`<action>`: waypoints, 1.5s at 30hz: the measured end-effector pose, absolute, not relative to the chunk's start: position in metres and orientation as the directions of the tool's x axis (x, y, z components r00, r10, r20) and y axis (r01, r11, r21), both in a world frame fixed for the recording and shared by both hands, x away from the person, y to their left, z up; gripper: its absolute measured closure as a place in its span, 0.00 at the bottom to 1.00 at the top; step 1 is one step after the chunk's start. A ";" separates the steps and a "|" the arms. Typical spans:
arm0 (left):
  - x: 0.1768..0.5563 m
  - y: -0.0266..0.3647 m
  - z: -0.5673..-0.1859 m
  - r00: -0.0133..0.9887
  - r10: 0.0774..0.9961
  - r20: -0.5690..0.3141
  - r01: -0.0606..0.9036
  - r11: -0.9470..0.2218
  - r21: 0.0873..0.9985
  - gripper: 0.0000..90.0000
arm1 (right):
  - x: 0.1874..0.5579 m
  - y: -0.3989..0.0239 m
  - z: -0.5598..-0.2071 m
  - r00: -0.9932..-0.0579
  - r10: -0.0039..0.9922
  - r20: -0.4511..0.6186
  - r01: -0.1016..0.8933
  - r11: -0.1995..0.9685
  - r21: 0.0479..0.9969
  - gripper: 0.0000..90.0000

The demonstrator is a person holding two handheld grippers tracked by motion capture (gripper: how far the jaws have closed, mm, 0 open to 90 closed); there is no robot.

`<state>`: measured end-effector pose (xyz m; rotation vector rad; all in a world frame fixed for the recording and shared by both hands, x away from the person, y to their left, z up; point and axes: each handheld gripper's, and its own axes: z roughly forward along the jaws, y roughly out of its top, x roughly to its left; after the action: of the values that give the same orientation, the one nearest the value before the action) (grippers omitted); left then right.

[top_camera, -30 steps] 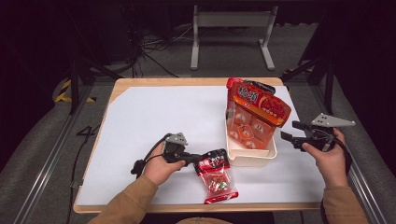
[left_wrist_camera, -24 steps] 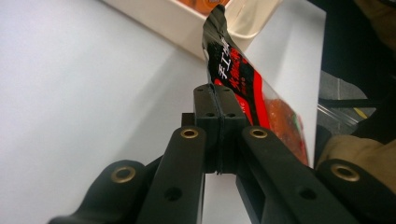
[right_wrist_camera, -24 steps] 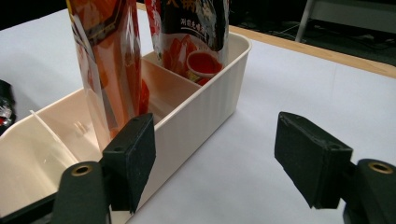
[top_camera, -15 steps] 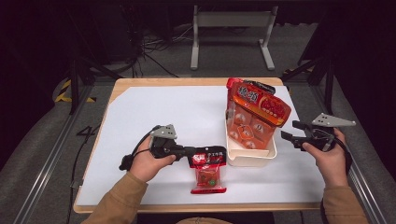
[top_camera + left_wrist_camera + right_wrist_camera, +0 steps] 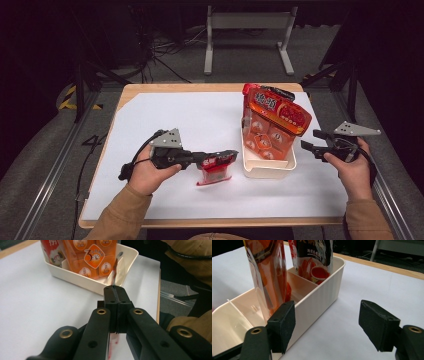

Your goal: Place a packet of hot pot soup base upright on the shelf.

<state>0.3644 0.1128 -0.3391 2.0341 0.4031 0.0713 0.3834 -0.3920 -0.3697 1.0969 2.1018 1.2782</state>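
Your left gripper (image 5: pixel 227 156) has its jaws clamped on the pouch's (image 5: pixel 216 170) top edge, so it hangs above the counter (image 5: pixel 165 120) beside the bin (image 5: pixel 267 167). Your right gripper (image 5: pixel 311 141) waits, jaws apart.

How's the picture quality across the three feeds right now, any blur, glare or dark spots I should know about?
High view: white table sheet evenly lit, room behind nearly black, whole frame a bit soft. Left gripper view: the left claw is sharp, the small red packet seen edge-on with a bright glint at its top, orange pouch slightly soft. Right gripper view: right claw pads blurred, clear pouch glossy, tray in focus.
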 end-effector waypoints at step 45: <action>0.373 0.115 -0.282 0.979 0.199 -0.053 0.106 -0.269 0.957 1.00 | 0.393 -0.391 -0.395 -0.572 0.817 0.070 0.463 0.252 0.850 0.33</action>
<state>0.3734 0.1152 -0.2819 1.8465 0.2228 0.0903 0.3934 -0.3913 -0.3952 1.1692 2.1429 1.2496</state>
